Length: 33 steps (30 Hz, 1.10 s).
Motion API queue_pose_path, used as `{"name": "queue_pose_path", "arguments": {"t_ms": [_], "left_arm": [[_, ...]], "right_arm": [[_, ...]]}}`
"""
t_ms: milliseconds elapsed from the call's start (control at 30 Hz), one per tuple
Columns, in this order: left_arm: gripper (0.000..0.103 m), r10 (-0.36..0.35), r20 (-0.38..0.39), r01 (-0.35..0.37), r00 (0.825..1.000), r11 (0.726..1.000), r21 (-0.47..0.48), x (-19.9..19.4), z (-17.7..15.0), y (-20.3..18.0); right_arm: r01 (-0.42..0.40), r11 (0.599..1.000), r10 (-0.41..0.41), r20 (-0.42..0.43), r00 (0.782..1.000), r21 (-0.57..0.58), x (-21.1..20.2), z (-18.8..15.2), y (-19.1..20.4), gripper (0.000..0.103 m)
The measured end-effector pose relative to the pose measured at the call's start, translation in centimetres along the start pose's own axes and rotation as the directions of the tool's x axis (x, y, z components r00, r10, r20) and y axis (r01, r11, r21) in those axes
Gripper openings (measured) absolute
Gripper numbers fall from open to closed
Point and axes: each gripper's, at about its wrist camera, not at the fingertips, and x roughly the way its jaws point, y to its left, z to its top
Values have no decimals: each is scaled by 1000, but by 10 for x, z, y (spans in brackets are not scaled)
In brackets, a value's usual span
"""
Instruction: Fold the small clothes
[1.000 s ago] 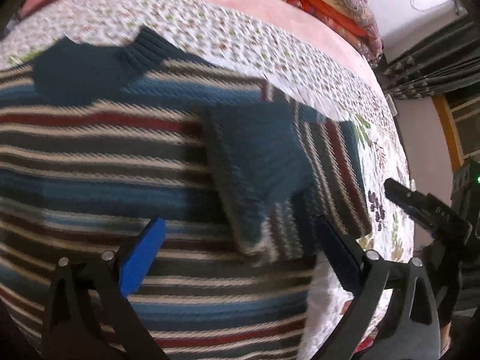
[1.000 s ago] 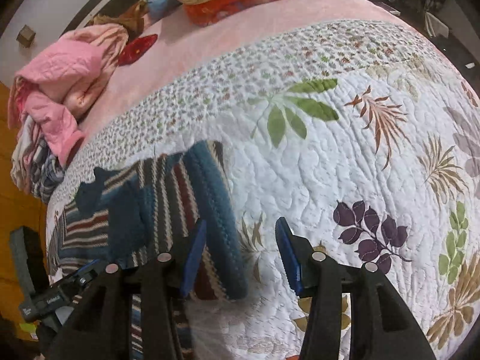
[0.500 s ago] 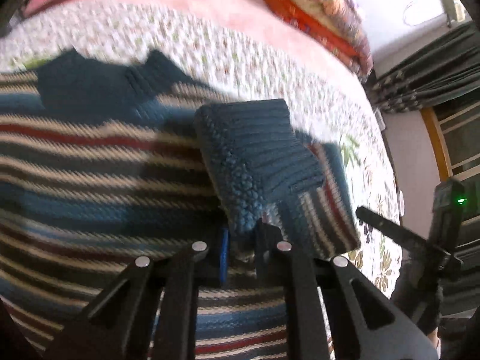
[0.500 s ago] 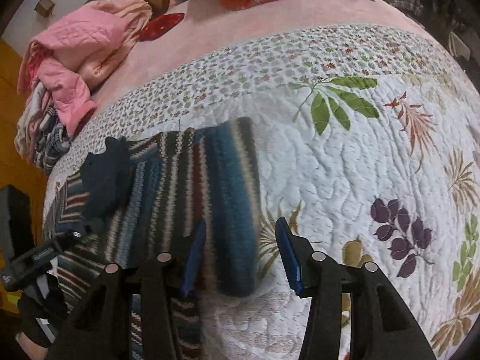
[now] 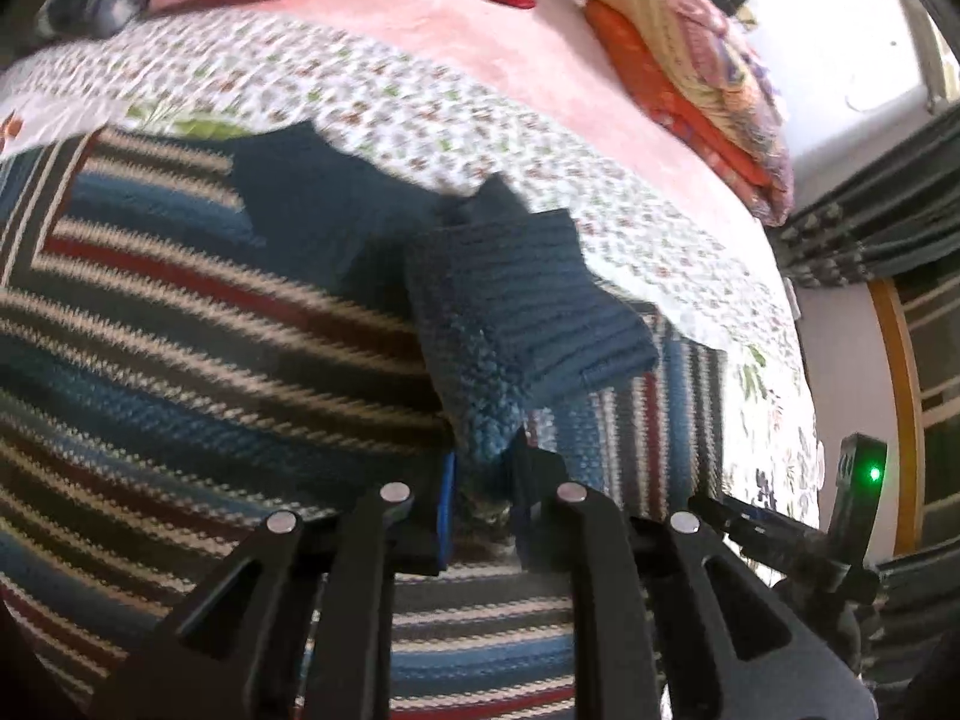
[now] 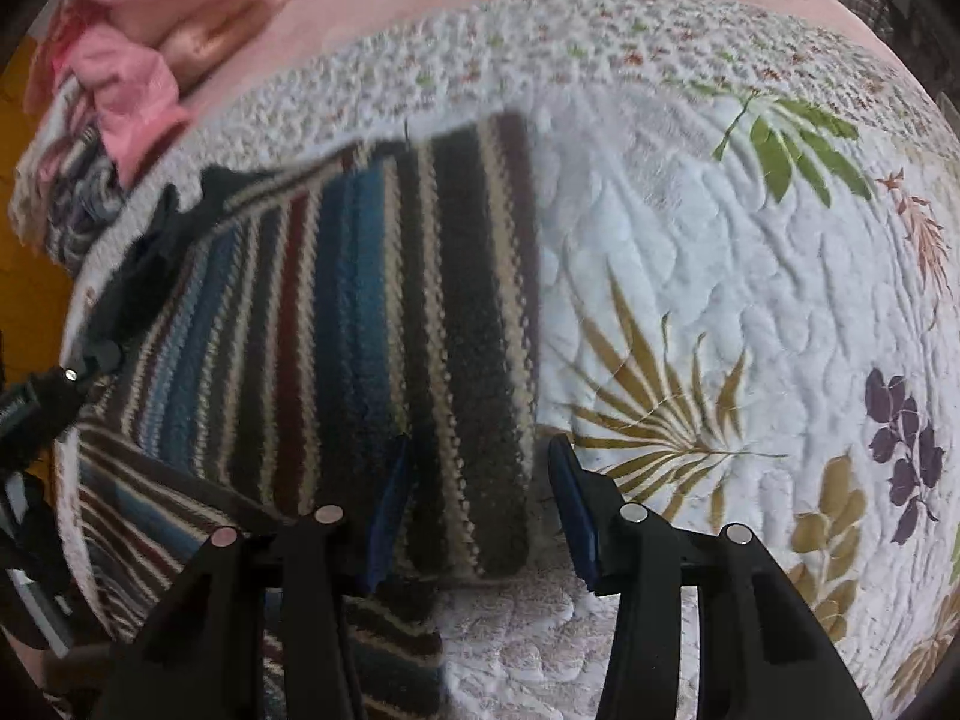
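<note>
Sweater (image 5: 210, 324) hem beyond frame edge

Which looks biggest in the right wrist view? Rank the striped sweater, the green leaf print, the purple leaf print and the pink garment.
1. Striped sweater, by far the largest.
2. Pink garment, though it lies farther away and is cut off by the frame.
3. Green leaf print and purple leaf print look about alike; not ranked.

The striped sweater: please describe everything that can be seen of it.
The striped sweater is a thick knit with blue, dark, cream and red stripes and plain dark-blue ribbed trim. It lies on the floral quilt, one sleeve folded over its body. The left gripper is shut on the ribbed cuff; the right gripper, open, straddles the folded side edge.
</note>
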Motion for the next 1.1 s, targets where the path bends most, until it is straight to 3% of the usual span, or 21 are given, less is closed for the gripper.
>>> {"name": "queue_pose_path", "arguments": {"t_ms": [267,367,500,567,633,800,867,900,933,967,1033,1100], "left_arm": [[29,99,47,-94,994,991,-100,-20,11,42],[39,160,75,-151,984,982,-112,-41,13,66],[53,179,101,-155,979,966,-205,-64,22,93],[60,188,107,-159,976,959,-235,-68,28,100],[70,164,87,-137,983,956,-258,-64,31,106],[70,61,-7,-60,998,947,-315,-35,29,115],[68,49,-17,-52,999,948,-313,-25,30,113],[56,54,-8,-54,999,951,-304,-24,29,110],[33,45,4,-42,999,959,-280,-21,32,105],[25,24,-1,-24,1000,966,-259,-19,34,101],[12,13,23,-7,1000,972,-236,-22,35,96],[9,16,63,-3,998,979,-202,-31,37,90]], "right_arm": [[3,1000,-3,10,1000,-18,1,-5,0,48],[9,1000,-9,22,1000,-23,-4,-7,1,49],[32,999,-28,99,995,-34,-26,2,10,49],[3,999,3,128,992,-43,-36,5,18,49],[-33,998,40,128,991,-56,-39,7,28,49],[-19,994,30,96,995,-109,-24,6,51,49],[-16,993,25,71,997,-117,-14,3,53,49],[-11,993,19,64,998,-118,-10,2,53,49],[-9,993,16,61,998,-120,-7,2,52,49],[-5,992,13,59,998,-122,-5,1,52,49],[-6,992,13,61,998,-126,-4,-1,52,49],[-17,992,25,65,998,-123,-6,-1,52,49]]}}
